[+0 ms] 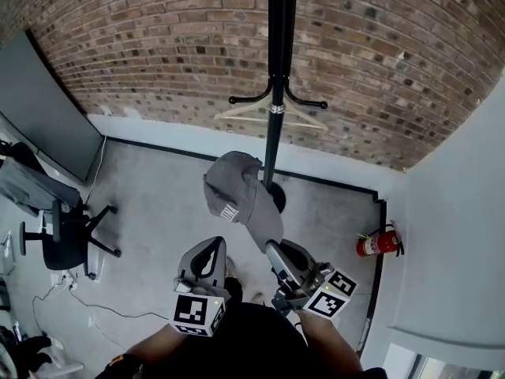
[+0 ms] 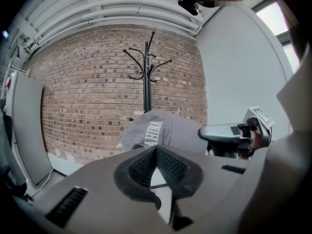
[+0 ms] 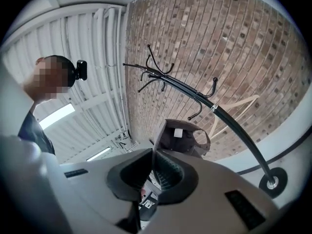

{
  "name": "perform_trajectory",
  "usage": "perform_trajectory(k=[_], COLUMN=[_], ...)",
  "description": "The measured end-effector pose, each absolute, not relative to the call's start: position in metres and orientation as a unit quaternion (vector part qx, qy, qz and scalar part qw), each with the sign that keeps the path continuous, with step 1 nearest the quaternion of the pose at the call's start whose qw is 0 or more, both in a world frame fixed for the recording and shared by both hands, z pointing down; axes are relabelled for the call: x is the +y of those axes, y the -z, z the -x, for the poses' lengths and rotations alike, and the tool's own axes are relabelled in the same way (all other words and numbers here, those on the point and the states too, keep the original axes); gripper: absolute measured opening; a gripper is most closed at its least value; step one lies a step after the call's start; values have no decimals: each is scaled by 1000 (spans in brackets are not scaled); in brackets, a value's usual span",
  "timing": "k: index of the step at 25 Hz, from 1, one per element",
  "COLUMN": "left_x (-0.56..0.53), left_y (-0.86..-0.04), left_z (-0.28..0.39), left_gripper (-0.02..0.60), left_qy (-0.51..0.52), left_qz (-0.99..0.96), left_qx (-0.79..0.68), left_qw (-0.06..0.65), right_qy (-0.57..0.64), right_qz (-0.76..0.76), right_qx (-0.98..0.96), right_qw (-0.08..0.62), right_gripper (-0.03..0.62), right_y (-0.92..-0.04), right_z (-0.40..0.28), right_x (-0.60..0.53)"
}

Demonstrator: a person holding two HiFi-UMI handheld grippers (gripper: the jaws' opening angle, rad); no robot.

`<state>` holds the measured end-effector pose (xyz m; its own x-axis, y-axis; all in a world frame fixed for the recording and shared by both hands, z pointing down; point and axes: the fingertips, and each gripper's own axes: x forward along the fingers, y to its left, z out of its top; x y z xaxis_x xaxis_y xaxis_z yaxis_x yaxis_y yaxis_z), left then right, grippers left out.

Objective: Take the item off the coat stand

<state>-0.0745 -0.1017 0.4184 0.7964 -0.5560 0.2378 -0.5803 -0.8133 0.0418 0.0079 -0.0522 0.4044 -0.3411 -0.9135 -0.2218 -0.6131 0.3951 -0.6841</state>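
while the grey cap (image 1: 235, 189) is pinched by its brim in the right gripper (image 1: 274, 249), off the coat stand (image 1: 278, 69), the left gripper (image 1: 211, 251) is closed on nothing.

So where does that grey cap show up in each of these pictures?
Head view: the grey cap hangs at the centre, before the coat stand.
Left gripper view: the grey cap sits mid-picture, under the coat stand.
Right gripper view: the grey cap is low centre, brim pinched in the right tool.
Shared landmark: the black coat stand against the brick wall.
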Motion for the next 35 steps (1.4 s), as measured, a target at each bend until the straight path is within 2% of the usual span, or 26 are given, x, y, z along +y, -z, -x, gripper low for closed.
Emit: perform_trajectory(k=[7,15,28,35], left_x=[-71,-60,-65,-75], left_y=[-420,-412,-421,-424], left_z=[91,96,178,193], left_gripper=[26,26,26,26], left_qy=[-112,-100,-99,-102], left_qz=[-936,-943,-943,-945], left_qx=[-331,-318,-315,-305], left_qw=[37,16,47,58], right_qy=[246,236,255,259], right_qz=[500,531,564,569], right_qx=[773,755,727,724], right_qw=[305,304,299,290], right_gripper=[32,32,31,31], right_y=[-406,-408,-415,-411], right_z=[3,18,81,99], right_x=[19,48,52,38])
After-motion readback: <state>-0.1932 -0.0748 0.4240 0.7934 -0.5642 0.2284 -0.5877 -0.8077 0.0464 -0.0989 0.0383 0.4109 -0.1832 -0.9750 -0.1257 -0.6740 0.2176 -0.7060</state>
